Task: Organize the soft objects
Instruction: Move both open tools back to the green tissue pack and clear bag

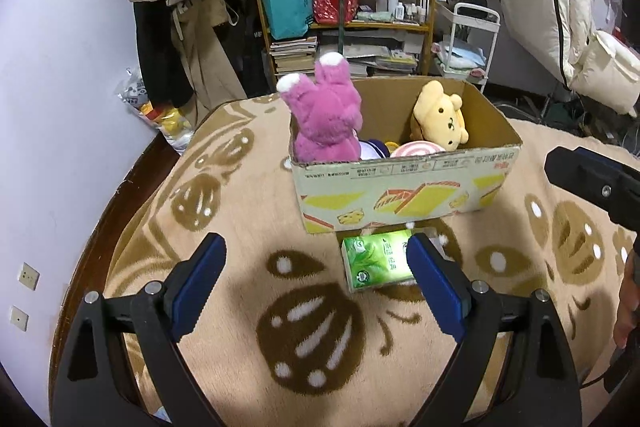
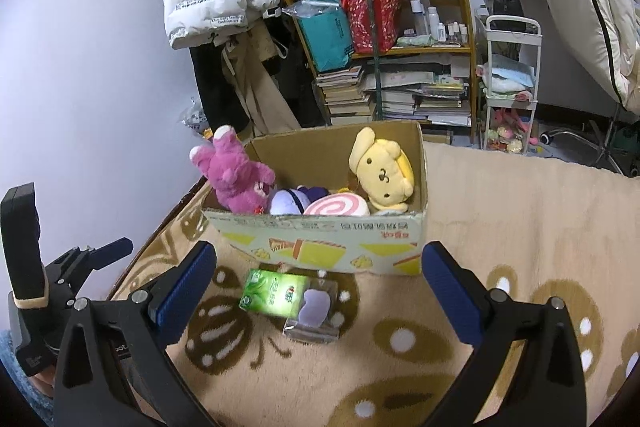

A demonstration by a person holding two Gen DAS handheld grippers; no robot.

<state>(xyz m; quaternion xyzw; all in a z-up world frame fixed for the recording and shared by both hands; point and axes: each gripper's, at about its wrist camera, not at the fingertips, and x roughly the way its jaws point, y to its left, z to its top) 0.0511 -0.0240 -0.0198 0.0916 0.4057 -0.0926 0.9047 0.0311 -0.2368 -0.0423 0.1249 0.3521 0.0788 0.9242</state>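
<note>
Soft toys sit in the cardboard box point(image 1: 404, 187) on the bed blanket point(image 1: 240, 287). My pink plush bunny point(image 1: 326, 119) leans at the box's left end with its ears sticking up over the rim. My yellow plush dog point(image 2: 382, 173) rests against the right end. Between them lie a purple and white plush point(image 2: 290, 201) and a round pink swirl cushion point(image 2: 338, 207).

Just in front of the box, a green tissue pack point(image 2: 274, 293) lies on the blanket. A small clear box point(image 2: 314, 315) with something purple inside is touching it.

My left gripper point(image 1: 316, 291) is wide open and holds nothing. The tissue pack is near its right finger. My right gripper point(image 2: 318, 301) is wide open too, with the tissue pack and clear box between its fingers.
</note>
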